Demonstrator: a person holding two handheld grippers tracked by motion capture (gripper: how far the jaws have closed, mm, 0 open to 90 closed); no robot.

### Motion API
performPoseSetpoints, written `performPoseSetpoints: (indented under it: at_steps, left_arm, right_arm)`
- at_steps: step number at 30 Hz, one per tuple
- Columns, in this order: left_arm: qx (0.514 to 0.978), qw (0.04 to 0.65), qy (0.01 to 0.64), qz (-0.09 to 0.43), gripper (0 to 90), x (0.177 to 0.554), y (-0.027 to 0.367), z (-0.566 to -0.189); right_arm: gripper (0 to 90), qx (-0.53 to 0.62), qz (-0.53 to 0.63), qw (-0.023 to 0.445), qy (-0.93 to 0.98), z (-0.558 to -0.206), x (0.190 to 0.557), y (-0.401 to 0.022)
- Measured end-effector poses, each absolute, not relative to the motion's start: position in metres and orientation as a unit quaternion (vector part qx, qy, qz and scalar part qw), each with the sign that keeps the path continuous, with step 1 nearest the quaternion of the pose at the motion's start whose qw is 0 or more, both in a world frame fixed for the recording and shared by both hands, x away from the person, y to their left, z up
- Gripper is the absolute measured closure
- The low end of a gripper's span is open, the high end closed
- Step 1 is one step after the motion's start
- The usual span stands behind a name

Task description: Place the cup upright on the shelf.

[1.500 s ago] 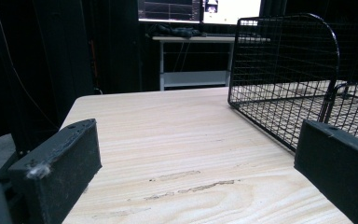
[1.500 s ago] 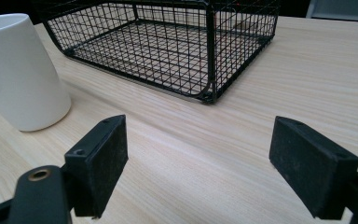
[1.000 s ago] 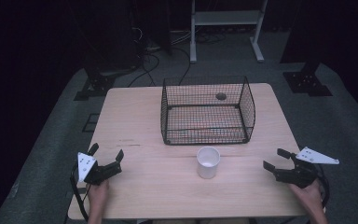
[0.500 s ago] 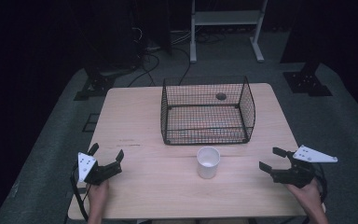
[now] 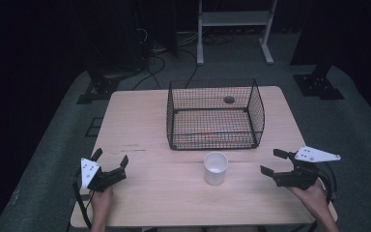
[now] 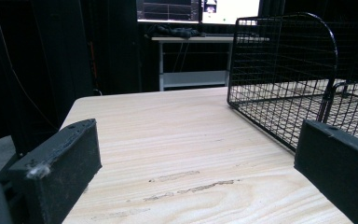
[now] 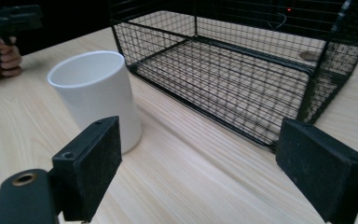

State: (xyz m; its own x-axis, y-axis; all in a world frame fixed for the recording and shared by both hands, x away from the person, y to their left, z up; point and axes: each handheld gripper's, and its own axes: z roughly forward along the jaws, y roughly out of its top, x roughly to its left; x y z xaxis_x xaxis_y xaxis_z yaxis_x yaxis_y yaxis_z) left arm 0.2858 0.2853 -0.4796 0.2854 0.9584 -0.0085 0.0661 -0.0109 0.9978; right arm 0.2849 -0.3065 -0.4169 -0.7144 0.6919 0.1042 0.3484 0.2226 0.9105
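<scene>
A white cup [image 5: 216, 167] stands upright on the wooden table [image 5: 135, 121], just in front of a black wire basket [image 5: 214, 116]. The basket looks empty. My right gripper [image 5: 269, 162] hovers to the right of the cup, open, its jaws pointing left toward it. In the right gripper view the cup [image 7: 95, 93] stands ahead and to the left of my right gripper [image 7: 200, 168], beyond the left jaw and not between the jaws. My left gripper [image 5: 110, 157] rests at the table's front left, open and holding nothing. In the left gripper view the basket [image 6: 284, 70] is ahead on the right.
A small dark round spot [image 5: 229, 99] marks the table behind the basket. A white stand [image 5: 234, 19] and cables [image 5: 149, 63] are on the floor beyond the table. Bare tabletop lies between the two grippers in front of the cup.
My right gripper has moved a little left toward the cup and risen slightly. The left gripper, cup and basket have stayed put.
</scene>
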Motion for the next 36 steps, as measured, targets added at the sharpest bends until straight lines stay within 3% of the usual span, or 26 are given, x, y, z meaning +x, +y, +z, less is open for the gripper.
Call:
performPoseSetpoints:
  at_steps: [20, 36]
  left_arm:
    - [0.583, 0.550, 0.439, 0.406, 0.0, 0.286, 0.286, -0.480]
    - [0.583, 0.550, 0.439, 0.406, 0.0, 0.286, 0.286, -0.480]
  right_arm:
    - [12.3, 0.301, 0.525, 0.146, 0.783, -0.399, 0.294, -0.268]
    - [9.7, 0.286, 0.515, 0.126, 0.798, -0.406, 0.297, -0.246]
